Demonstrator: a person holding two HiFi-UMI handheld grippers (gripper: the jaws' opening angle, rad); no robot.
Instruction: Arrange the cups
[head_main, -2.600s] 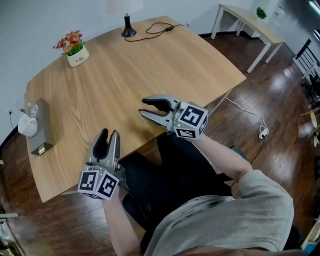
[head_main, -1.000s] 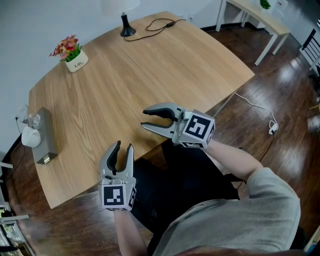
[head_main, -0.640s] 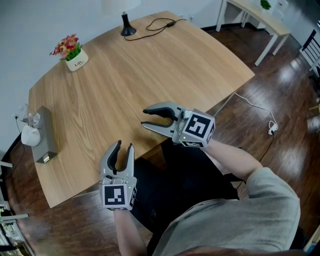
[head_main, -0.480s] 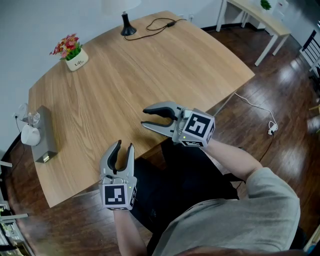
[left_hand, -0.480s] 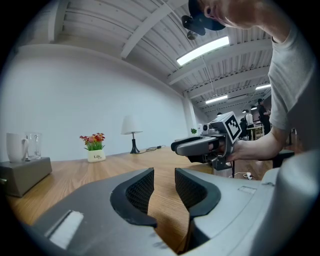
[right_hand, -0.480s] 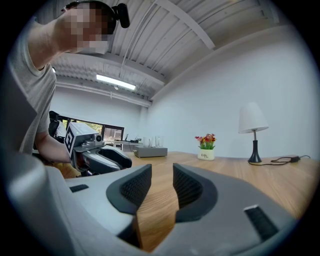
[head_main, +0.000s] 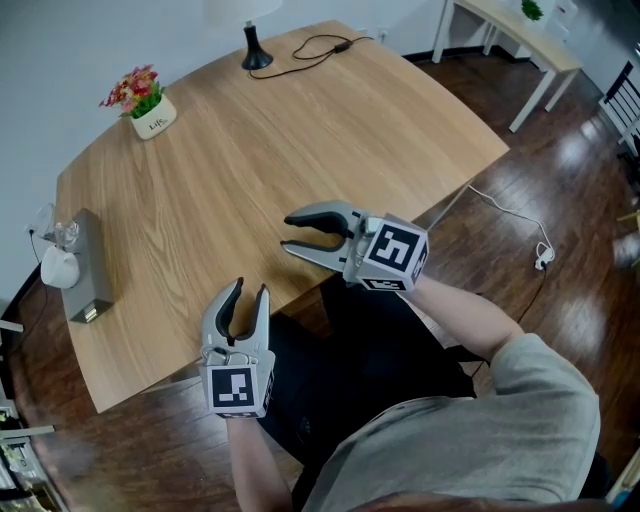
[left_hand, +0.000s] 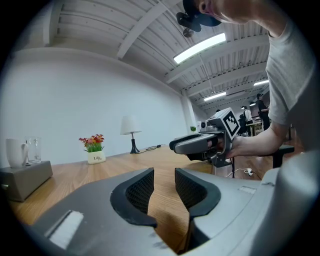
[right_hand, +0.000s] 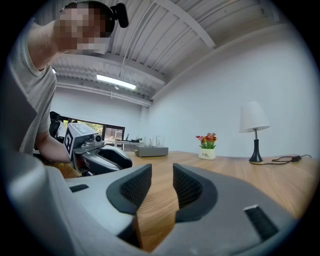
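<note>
A white mug (head_main: 57, 268) and a clear glass (head_main: 56, 229) stand on a grey box (head_main: 90, 262) at the table's far left edge. In the left gripper view the mug (left_hand: 15, 152), the glass (left_hand: 33, 149) and the box (left_hand: 26, 174) show at the left. My left gripper (head_main: 248, 291) hovers at the table's near edge, open and empty, pointing across the table. My right gripper (head_main: 288, 231) hangs over the near edge to its right, pointing left, open with nothing between its jaws. Both are far from the cups.
A flower pot (head_main: 153, 113) sits at the far left of the wooden table (head_main: 300, 140), and a lamp base (head_main: 255, 58) with its black cable (head_main: 322, 52) at the far edge. A narrow side table (head_main: 500, 42) and a white floor cable (head_main: 525, 235) lie to the right.
Since the earliest frame the left gripper has rolled so its marker cube sits squarer to the camera. Over the last second both grippers have kept still.
</note>
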